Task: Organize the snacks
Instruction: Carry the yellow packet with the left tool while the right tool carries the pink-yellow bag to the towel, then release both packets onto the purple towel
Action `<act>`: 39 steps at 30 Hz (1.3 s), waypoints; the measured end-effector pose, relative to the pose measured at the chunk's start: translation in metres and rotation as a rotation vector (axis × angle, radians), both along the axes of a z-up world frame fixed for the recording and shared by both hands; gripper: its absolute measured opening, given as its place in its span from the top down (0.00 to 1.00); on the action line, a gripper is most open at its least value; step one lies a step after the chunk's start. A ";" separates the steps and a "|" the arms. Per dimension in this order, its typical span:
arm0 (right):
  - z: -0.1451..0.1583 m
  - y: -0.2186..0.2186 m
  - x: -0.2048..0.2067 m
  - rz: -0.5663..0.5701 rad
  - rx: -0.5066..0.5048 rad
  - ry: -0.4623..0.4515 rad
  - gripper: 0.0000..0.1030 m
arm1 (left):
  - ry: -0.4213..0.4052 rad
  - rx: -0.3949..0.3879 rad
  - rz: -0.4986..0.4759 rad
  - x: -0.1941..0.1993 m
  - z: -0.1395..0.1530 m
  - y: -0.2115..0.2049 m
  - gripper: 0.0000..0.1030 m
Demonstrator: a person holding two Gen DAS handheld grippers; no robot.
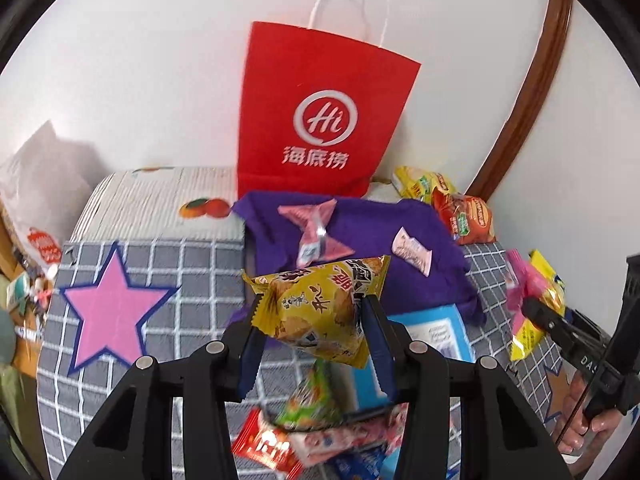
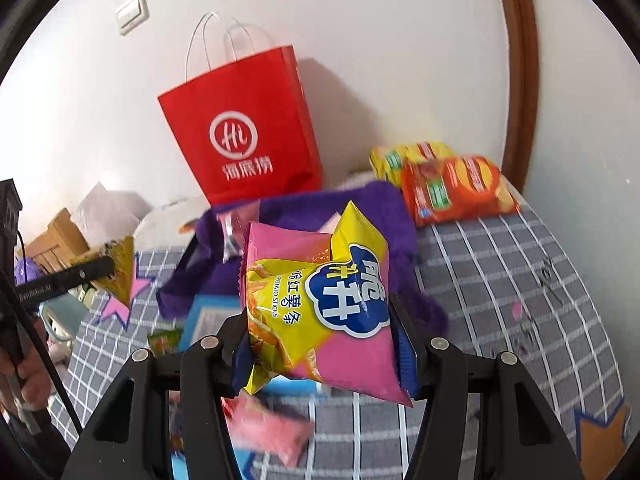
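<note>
My left gripper (image 1: 316,320) is shut on a yellow chip packet (image 1: 320,308) and holds it above the table. My right gripper (image 2: 320,344) is shut on a pink and yellow potato-stick bag (image 2: 320,304), also lifted; it shows at the right of the left wrist view (image 1: 532,304). A red paper bag (image 1: 320,112) with white handles stands upright against the wall, also in the right wrist view (image 2: 244,140). A purple cloth (image 1: 360,232) in front of it bears two pink packets (image 1: 316,228).
Yellow and orange snack bags (image 2: 452,184) lie at the back right by the wall. A blue box (image 1: 436,332) and several loose snacks (image 1: 312,436) lie below the grippers on the grey checked cloth (image 1: 192,272). A pink star (image 1: 112,312) marks its left side.
</note>
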State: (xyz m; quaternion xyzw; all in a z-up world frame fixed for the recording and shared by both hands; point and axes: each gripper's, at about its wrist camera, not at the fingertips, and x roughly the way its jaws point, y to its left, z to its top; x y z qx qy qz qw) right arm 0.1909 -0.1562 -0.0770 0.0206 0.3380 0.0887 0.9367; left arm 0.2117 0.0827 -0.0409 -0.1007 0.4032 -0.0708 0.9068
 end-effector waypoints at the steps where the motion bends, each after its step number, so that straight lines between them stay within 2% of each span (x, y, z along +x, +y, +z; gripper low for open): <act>1: 0.004 0.002 0.007 0.006 0.002 -0.006 0.45 | -0.002 0.001 -0.005 0.005 0.002 -0.003 0.57; 7: 0.021 0.010 0.046 0.030 0.018 -0.041 0.45 | -0.021 0.023 -0.017 0.037 0.015 -0.019 0.57; 12: 0.017 0.011 0.081 0.039 0.050 -0.028 0.45 | -0.020 0.039 -0.025 0.062 0.015 -0.029 0.57; 17: -0.008 0.007 0.109 0.041 0.068 0.015 0.45 | 0.014 0.026 -0.042 0.084 0.001 -0.036 0.57; 22: -0.047 -0.004 0.127 0.034 0.099 0.083 0.45 | 0.047 0.019 -0.061 0.100 -0.024 -0.039 0.57; 26: -0.072 -0.013 0.132 0.017 0.093 0.134 0.45 | 0.113 0.016 -0.066 0.116 -0.046 -0.040 0.57; 30: -0.085 -0.019 0.135 0.012 0.095 0.149 0.45 | 0.143 -0.016 -0.065 0.123 -0.056 -0.033 0.57; 39: -0.099 -0.024 0.143 0.022 0.125 0.181 0.45 | 0.167 -0.018 -0.056 0.129 -0.067 -0.030 0.58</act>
